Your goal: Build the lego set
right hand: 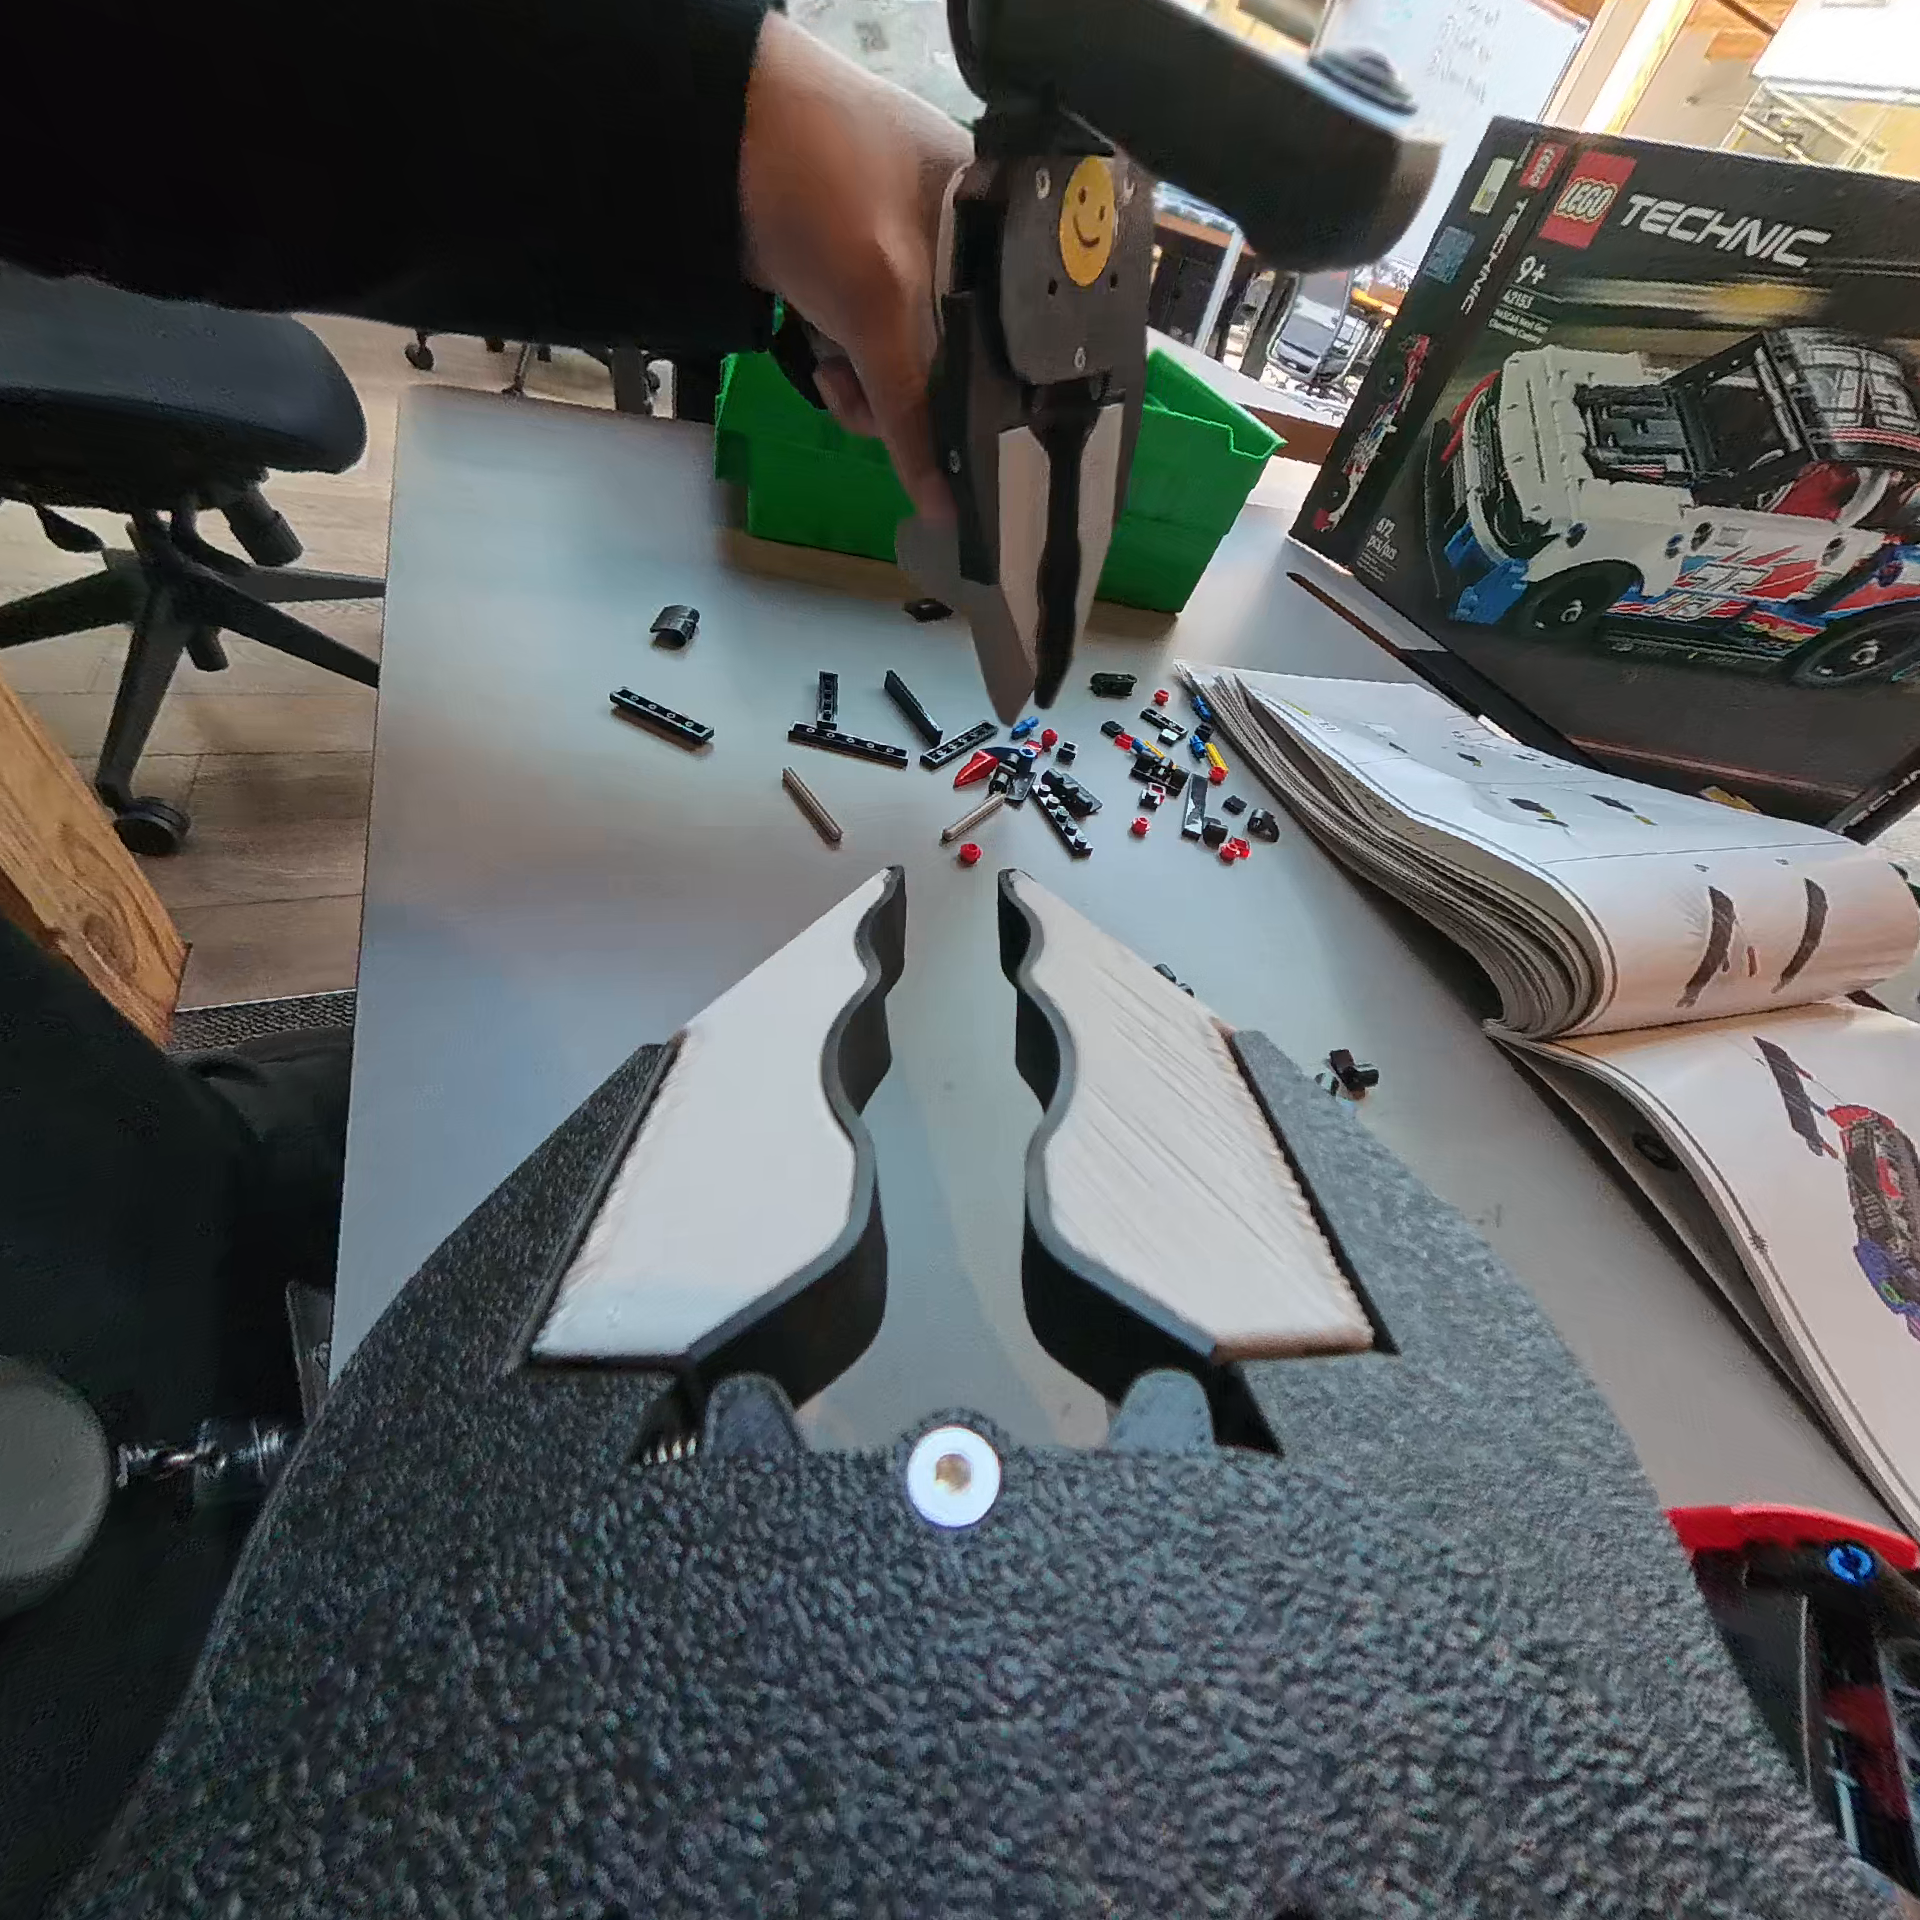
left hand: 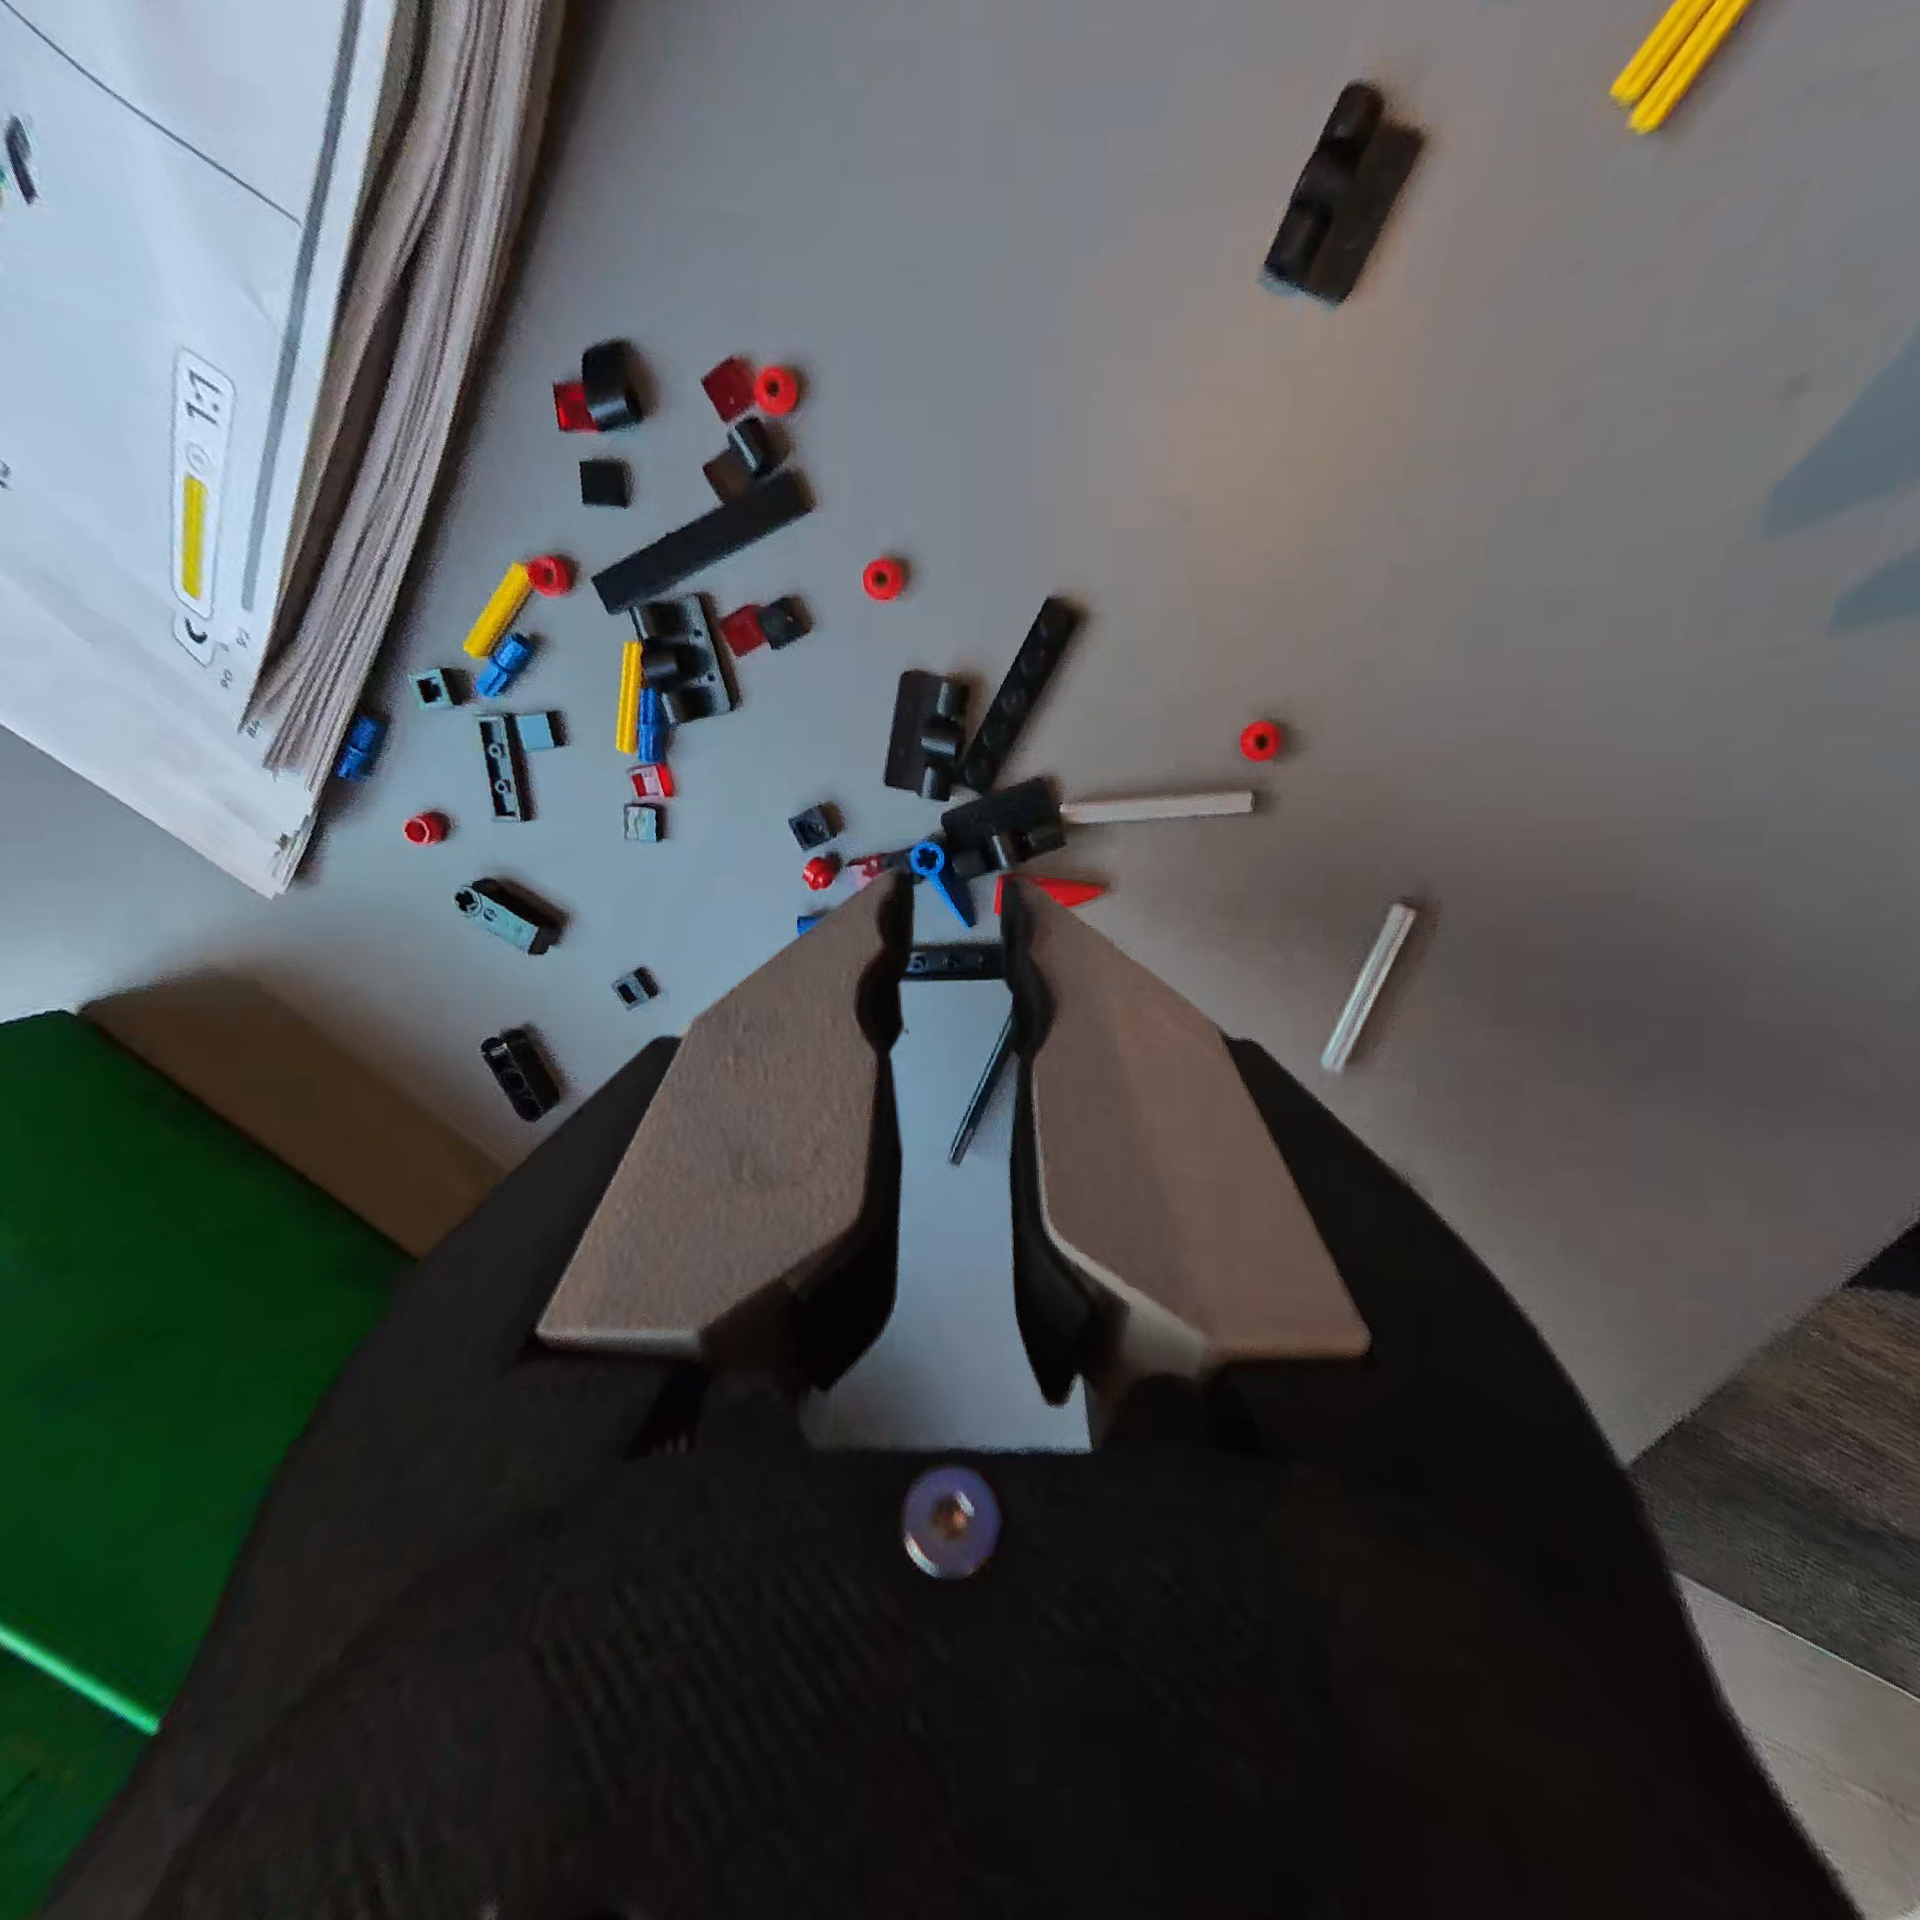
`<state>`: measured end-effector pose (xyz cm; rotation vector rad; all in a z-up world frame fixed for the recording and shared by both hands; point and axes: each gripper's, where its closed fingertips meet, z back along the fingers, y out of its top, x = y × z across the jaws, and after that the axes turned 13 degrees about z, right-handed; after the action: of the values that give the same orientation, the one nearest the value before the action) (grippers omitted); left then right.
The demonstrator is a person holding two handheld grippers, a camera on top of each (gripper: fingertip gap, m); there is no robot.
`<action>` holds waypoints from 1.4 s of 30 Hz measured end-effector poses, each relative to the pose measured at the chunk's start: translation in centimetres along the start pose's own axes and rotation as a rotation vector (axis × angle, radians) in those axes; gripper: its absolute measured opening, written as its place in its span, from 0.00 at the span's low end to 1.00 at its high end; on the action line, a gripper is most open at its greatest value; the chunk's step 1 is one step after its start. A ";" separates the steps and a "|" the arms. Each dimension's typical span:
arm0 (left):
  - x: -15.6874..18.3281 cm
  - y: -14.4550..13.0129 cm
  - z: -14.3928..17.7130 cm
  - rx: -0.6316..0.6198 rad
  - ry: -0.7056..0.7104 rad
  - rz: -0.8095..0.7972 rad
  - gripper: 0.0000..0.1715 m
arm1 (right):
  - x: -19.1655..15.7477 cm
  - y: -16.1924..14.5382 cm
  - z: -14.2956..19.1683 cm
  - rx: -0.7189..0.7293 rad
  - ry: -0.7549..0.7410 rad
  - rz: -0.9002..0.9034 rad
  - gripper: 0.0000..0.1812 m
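Black plate (left hand: 954, 961) sits half-hidden, perhaps touching left gripper (left hand: 954, 894).

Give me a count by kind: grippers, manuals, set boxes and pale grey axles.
Grippers: 2
Manual: 1
Box: 1
Grey axles: 2
Total: 6

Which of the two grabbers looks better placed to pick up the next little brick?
Probably the left gripper: its tips hang right over the brick pile, while the right gripper sits back, open over bare table.
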<state>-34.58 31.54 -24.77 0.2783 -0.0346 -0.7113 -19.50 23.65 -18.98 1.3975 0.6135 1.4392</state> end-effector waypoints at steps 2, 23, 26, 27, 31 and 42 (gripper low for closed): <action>0.1 -0.5 -0.5 -0.014 0.000 -0.015 0.10 | 0.0 0.0 0.0 0.000 -0.001 -0.002 0.10; 1.3 -0.8 -2.3 -0.075 -0.001 -0.229 0.05 | 0.3 0.0 0.1 0.007 -0.003 -0.020 0.09; 1.2 -0.9 -1.9 -0.071 0.002 -0.223 0.04 | 0.3 0.0 0.1 0.009 -0.002 -0.019 0.09; 1.1 -0.9 -1.6 -0.065 0.004 -0.220 0.04 | 0.2 0.0 0.1 0.009 -0.002 -0.019 0.09; 1.1 0.2 -0.1 -0.023 -0.004 -0.212 0.04 | 0.2 0.1 0.1 0.008 -0.001 -0.015 0.08; 6.1 10.0 -2.9 0.038 -0.125 -0.367 0.04 | 0.1 0.1 0.1 0.010 -0.001 -0.007 0.08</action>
<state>-23.18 35.56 -25.32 0.2795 -0.1184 -1.0929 -19.42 23.65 -18.84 1.4024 0.6250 1.4313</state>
